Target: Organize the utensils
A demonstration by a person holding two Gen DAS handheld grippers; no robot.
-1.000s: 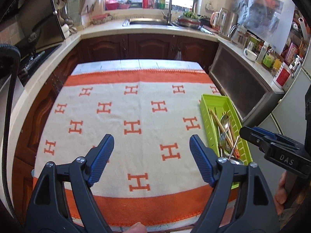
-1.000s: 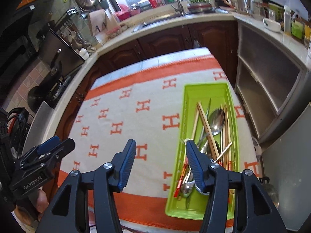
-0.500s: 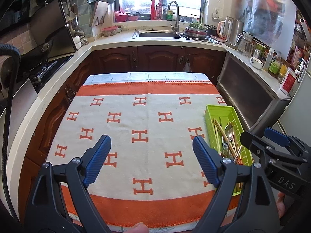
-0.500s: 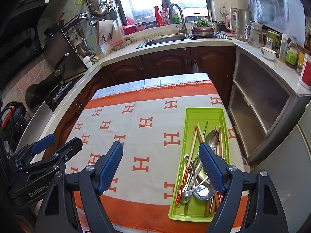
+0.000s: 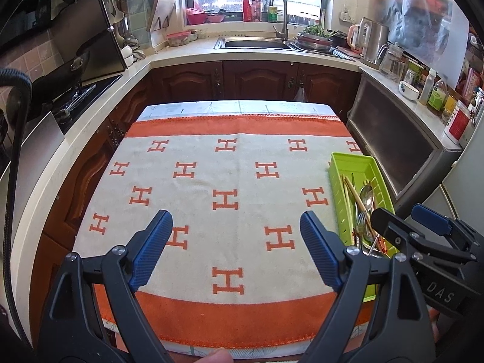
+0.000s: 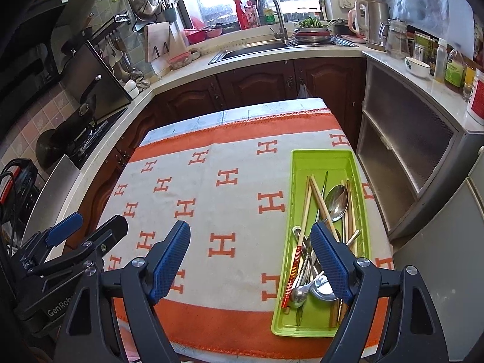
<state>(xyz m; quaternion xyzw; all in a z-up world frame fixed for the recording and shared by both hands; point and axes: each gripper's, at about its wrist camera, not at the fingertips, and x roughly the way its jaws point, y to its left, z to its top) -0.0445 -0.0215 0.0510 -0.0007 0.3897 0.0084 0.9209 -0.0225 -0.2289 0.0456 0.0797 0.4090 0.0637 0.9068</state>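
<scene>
Lettering showed on both tools: "DAS" on the body of the right tongs (image 5: 405,230) as seen from the left camera, and "GenRob", cut off by a handle, on the left tongs (image 6: 87,230) as seen from the right camera. Orange "H" marks repeated across the cream cloth (image 5: 230,181), which had an orange band at its near and far ends.

Both pairs of tongs stood wide apart with nothing between the blue pads (image 5: 151,251); the right pair's jaws had just been opening. One green tray (image 6: 320,157) lay to the right of the left tongs and under the right pad of the right tongs, along the cloth's right edge. It held the utensils in a loose heap: two clear spoons (image 6: 337,199), several wooden chopsticks (image 6: 320,199), a stick with a red-striped handle (image 6: 292,275) and other metal pieces too tangled to count.

Ahead of and between the left tongs, the cloth was bare out to its far edge. The tray's near end sat close to the table's front edge, its right wall near the table's right side. One fingertip (image 5: 216,357) showed at the bottom of the left view.
</scene>
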